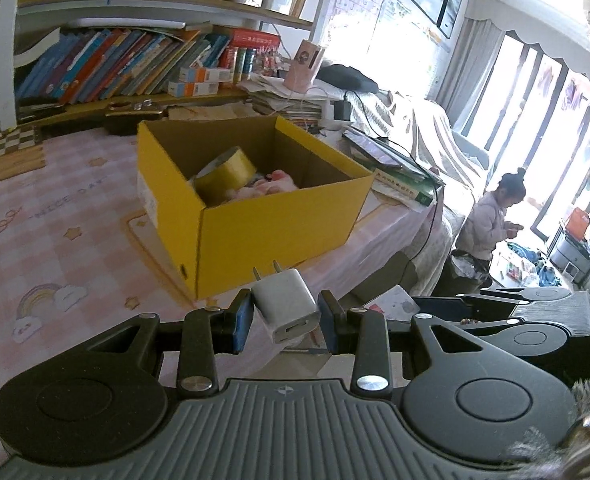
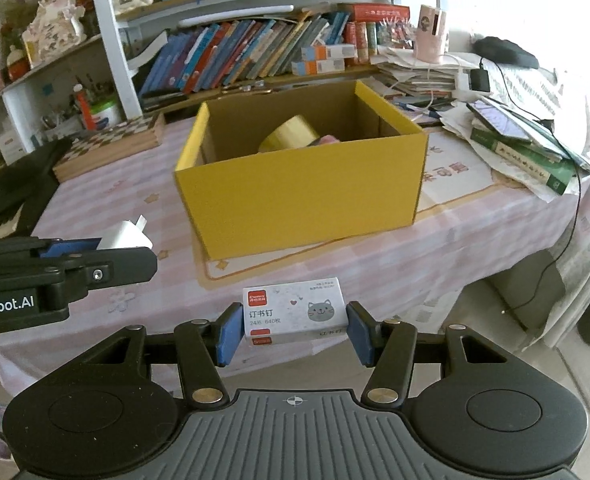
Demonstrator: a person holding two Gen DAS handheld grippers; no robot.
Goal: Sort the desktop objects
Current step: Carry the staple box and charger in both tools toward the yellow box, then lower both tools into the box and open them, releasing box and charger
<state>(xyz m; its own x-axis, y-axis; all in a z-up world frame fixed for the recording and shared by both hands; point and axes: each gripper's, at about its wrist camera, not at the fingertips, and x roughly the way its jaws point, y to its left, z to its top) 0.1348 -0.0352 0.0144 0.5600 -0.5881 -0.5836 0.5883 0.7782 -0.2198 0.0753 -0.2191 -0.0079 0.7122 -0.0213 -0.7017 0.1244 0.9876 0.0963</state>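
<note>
Both hands are loaded and short of the box. The left hand-held gripper is clenched on a white USB wall charger, held tilted with its two prongs pointing up and away toward the yellow cardboard box. The right hand-held gripper is clamped on a small box of staples, white with a red label and a grey cat face, its blue pads pressing on the two short ends. From the right wrist view the left one shows at the left edge, the charger poking out past its fingers, near the table's front edge.

The open-topped box sits on the pink checked tablecloth of the table, just ahead of both grippers. Inside it already lie a roll of yellowish packing tape leaning against the near wall and something pink and soft beside it that I cannot make out. So I would judge the sorting partly done: some items are in, and these two are yet to be carried over the rim and let go. The stretch of cloth in front of the box shows no other loose small items; the books, papers and tablet to the right look like clutter, though I cannot say whether they count
</note>
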